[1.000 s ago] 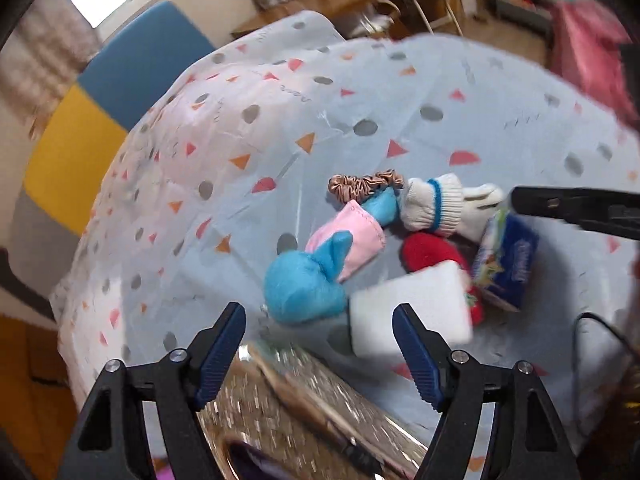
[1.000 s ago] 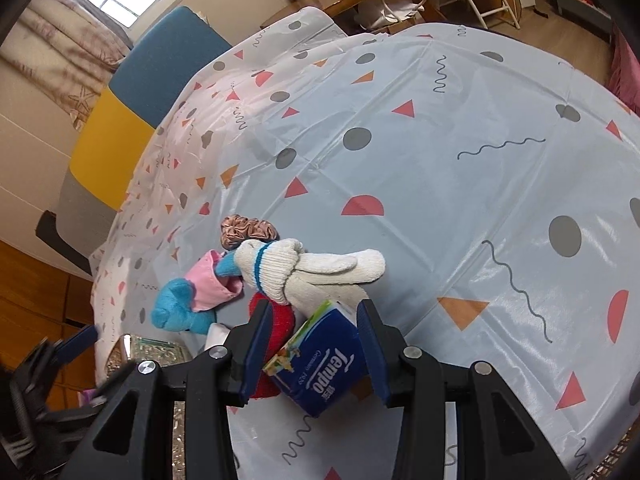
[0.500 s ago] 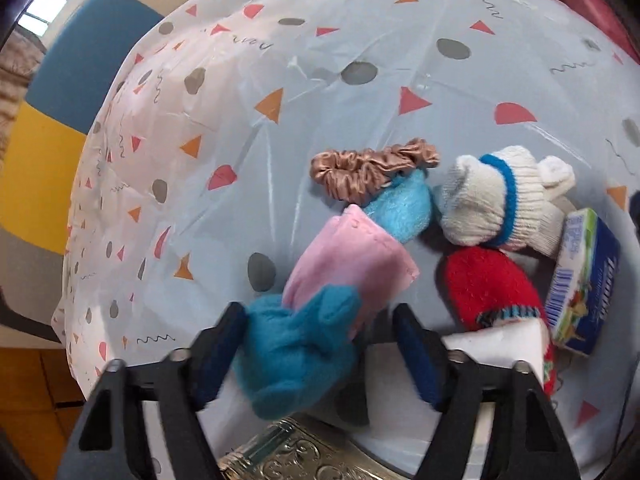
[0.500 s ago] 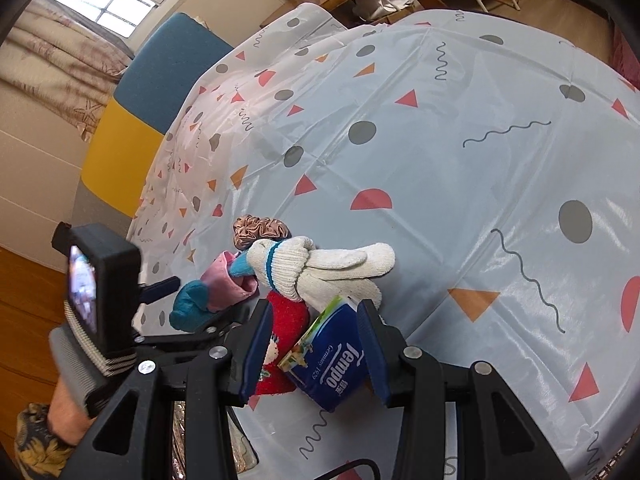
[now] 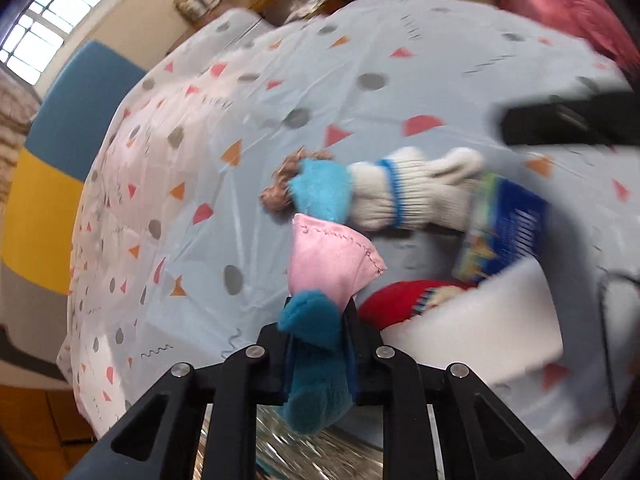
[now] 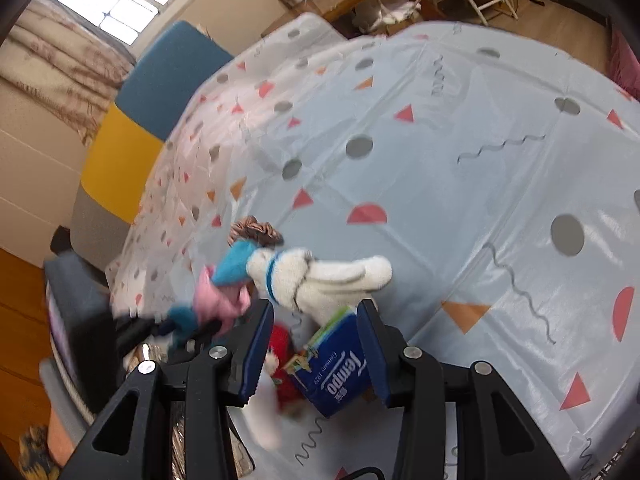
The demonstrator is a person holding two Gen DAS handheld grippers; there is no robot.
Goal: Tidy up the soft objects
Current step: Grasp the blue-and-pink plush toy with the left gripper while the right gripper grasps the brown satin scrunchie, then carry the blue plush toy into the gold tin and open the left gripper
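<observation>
On the counter (image 5: 400,60) near its front edge, left gripper (image 5: 316,332) clamped on blue-pink plush toy (image 5: 320,280), amid pile. Right gripper (image 6: 316,344) half open around tissue pack (image 6: 336,372), pads not clearly pressing it. Risk: lifting plush drags white glove (image 5: 404,192) or scrunchie (image 5: 280,192) touching it; thin pinch may slip.

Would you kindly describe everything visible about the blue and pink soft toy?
The blue and pink soft toy looks like fuzzy turquoise plush wearing a satiny pink stitched piece around its middle. Its near blue end is squeezed between the shut left tongs; its far blue end lies against the brown scrunchie and the white knitted glove, over the patterned tablecloth.
</observation>
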